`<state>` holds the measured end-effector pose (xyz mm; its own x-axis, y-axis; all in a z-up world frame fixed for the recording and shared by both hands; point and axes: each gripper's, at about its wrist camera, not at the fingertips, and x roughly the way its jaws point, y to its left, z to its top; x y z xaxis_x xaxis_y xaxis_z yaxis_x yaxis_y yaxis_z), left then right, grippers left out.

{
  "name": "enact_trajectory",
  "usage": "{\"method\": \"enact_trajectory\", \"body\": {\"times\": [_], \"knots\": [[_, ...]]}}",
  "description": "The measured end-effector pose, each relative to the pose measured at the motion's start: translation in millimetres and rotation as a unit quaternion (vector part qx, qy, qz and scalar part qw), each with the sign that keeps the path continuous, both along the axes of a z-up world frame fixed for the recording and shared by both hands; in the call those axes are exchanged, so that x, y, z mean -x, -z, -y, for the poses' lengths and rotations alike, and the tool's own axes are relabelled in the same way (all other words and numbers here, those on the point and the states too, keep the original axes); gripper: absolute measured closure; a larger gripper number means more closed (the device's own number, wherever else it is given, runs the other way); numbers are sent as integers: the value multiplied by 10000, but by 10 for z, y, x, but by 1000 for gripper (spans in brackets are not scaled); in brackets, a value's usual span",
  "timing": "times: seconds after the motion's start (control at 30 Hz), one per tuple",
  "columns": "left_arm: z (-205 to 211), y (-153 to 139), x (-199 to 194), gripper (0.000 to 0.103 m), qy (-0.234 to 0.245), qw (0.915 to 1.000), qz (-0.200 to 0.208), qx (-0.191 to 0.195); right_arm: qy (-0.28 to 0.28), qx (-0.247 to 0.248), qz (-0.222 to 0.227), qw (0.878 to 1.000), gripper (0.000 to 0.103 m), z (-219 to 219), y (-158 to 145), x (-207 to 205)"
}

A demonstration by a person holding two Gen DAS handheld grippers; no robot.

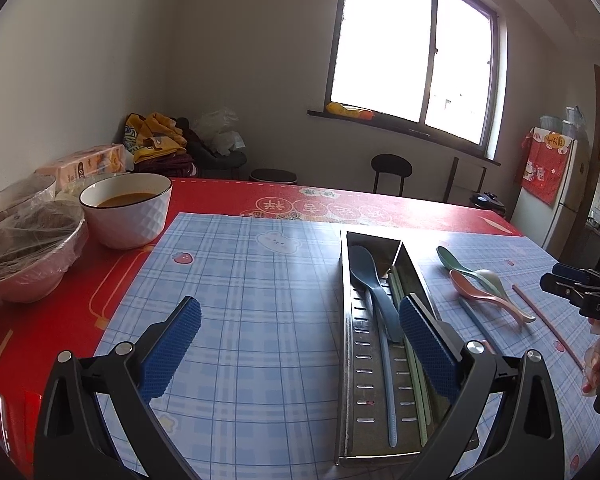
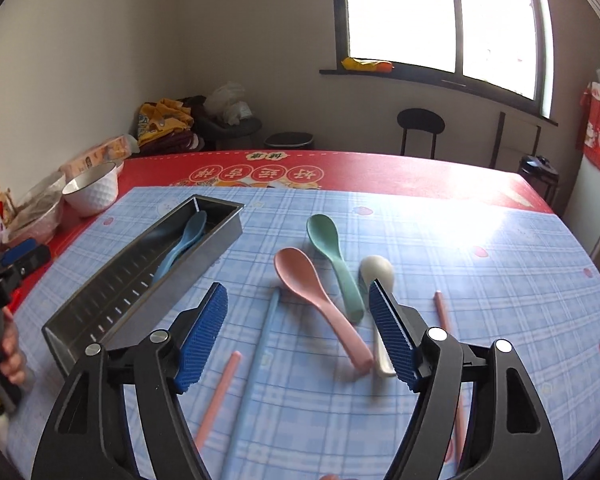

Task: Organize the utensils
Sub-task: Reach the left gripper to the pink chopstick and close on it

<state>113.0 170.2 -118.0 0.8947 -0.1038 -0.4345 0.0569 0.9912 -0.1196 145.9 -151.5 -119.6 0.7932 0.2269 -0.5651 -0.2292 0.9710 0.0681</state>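
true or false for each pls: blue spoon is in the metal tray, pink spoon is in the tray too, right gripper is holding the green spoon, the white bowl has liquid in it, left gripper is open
1. The blue spoon lies in the metal tray. True.
2. The pink spoon is in the tray too. False: it lies on the checked mat, beside the green spoon and a cream spoon.
3. The right gripper holds the green spoon. False: its jaws stand wide open with nothing gripped.
4. The white bowl has liquid in it. True: an orange-brown liquid shows inside.
5. The left gripper is open. True: nothing is between its pads.
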Motion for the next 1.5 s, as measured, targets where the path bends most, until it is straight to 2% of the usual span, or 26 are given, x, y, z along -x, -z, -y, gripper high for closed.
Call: {"method": "enact_trajectory", "body": {"times": [0.03, 0.13, 0.23, 0.4, 0.53, 0.63, 0.83, 1.03, 1.1, 1.23, 1.37, 1.5], "knots": [[-8, -3, 4, 6, -18, 10000, 4, 50, 21, -49, 27, 10000, 17, 94, 13, 47], [-7, -1, 18, 6, -197, 9995, -93, 211, 63, -272, 298, 9992, 15, 347, 21, 199], [177, -2, 96, 6, -212, 9996, -182, -35, 191, -320, 342, 9987, 15, 560, 43, 301], [672, -66, 326, 6, 244, 9993, -211, -173, 183, -527, 240, 9982, 15, 819, 90, 392], [1125, -101, 420, 6, 749, 9961, -397, -257, 129, -438, 260, 9986, 15, 903, 138, 461], [1447, -85, 451, 6, 989, 9926, -530, -474, 174, -408, 269, 9987, 15, 975, 170, 506], [1845, 94, 395, 7, 1060, 9866, -955, -790, 441, -213, 417, 9979, 15, 1119, 211, 592], [1997, 251, 326, 8, 960, 9824, -1295, -941, 494, -359, 282, 9977, 15, 1197, 245, 553], [2046, 289, 315, 11, 942, 9801, -1383, -1065, 462, -360, 226, 9980, 15, 1188, 256, 531], [2094, 386, 243, 25, 978, 9729, -1633, -1312, 325, -397, 255, 9984, 15, 1166, 258, 542], [2088, 499, 170, 37, 1013, 9689, -1861, -1281, 218, -513, 248, 9981, 15, 1183, 263, 547], [2073, 575, 101, 42, 1046, 9665, -2000, -1221, 200, -626, 202, 9976, 15, 1221, 274, 531]]}}
